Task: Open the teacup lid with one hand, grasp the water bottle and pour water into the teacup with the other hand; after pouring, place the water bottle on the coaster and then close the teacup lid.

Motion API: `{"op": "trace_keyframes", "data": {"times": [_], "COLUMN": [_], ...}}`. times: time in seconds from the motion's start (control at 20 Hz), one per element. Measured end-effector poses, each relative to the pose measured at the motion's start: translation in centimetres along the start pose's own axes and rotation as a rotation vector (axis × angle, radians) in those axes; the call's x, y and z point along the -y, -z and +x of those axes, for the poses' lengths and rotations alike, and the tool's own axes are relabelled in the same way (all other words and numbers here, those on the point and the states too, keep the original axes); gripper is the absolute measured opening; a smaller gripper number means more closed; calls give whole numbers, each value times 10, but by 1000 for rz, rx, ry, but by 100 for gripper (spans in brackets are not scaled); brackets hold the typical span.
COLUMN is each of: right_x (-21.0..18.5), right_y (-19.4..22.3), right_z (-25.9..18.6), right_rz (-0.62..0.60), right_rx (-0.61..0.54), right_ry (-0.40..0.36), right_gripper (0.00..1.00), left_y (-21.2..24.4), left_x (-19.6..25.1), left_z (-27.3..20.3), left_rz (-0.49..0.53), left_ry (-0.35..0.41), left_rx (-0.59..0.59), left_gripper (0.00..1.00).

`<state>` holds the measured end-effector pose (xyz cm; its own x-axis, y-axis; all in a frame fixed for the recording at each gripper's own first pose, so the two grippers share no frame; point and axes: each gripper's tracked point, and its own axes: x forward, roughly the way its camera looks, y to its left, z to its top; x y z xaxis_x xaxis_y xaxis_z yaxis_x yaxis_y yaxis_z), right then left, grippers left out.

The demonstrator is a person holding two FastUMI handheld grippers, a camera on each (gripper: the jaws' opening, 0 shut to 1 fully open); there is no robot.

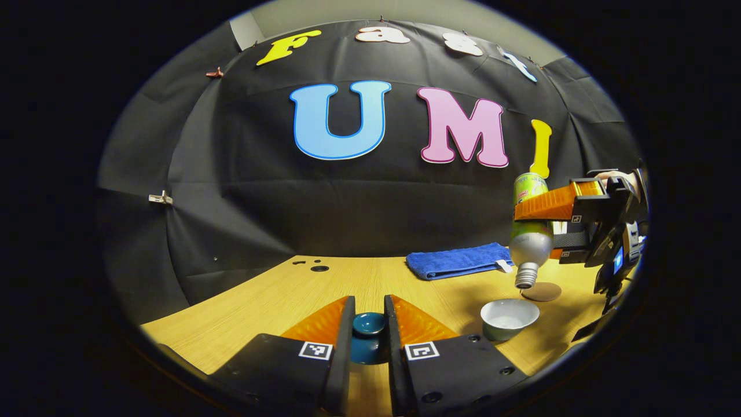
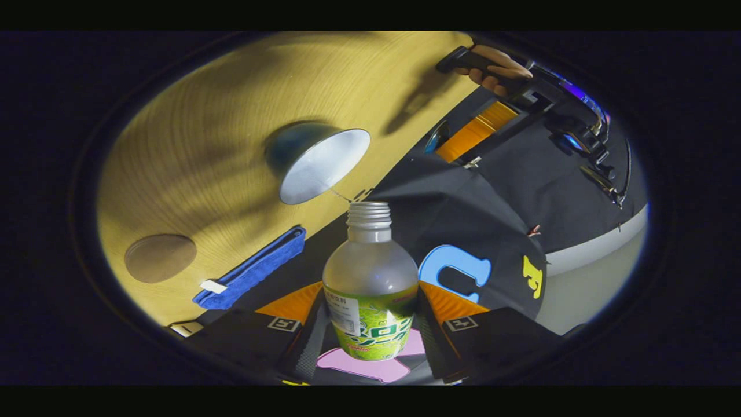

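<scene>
The left gripper (image 1: pixel 369 327) has its fingers clenched on the dark teal round teacup lid (image 1: pixel 369 324), held above the pale wooden worktop (image 1: pixel 278 301), well to the side of the open grey-green teacup with a white inside (image 1: pixel 509 318). The right gripper (image 2: pixel 370 324) grasps the clear plastic water bottle with a green label (image 2: pixel 370 284) between both fingers; the uncapped bottle is tipped neck down just above the teacup. Near the cup lie a round brown coaster (image 1: pixel 542 291) and a folded blue cloth (image 1: pixel 457 260).
</scene>
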<state>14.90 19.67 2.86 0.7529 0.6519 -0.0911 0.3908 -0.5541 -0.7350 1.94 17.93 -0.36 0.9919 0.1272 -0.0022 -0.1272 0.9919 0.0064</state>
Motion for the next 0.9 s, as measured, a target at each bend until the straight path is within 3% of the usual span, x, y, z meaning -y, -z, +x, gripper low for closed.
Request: {"op": "trace_keyframes", "data": {"times": [0.9], "right_x": [8], "right_y": [-1], "right_z": [-1], "right_rz": [-24], "right_rx": [-9], "right_ry": [28], "right_gripper": [76], "left_y": [0], "left_x": [1], "left_z": [-1], "left_rz": [0], "left_ry": [-1], "left_rx": [1], "left_gripper": [31]}}
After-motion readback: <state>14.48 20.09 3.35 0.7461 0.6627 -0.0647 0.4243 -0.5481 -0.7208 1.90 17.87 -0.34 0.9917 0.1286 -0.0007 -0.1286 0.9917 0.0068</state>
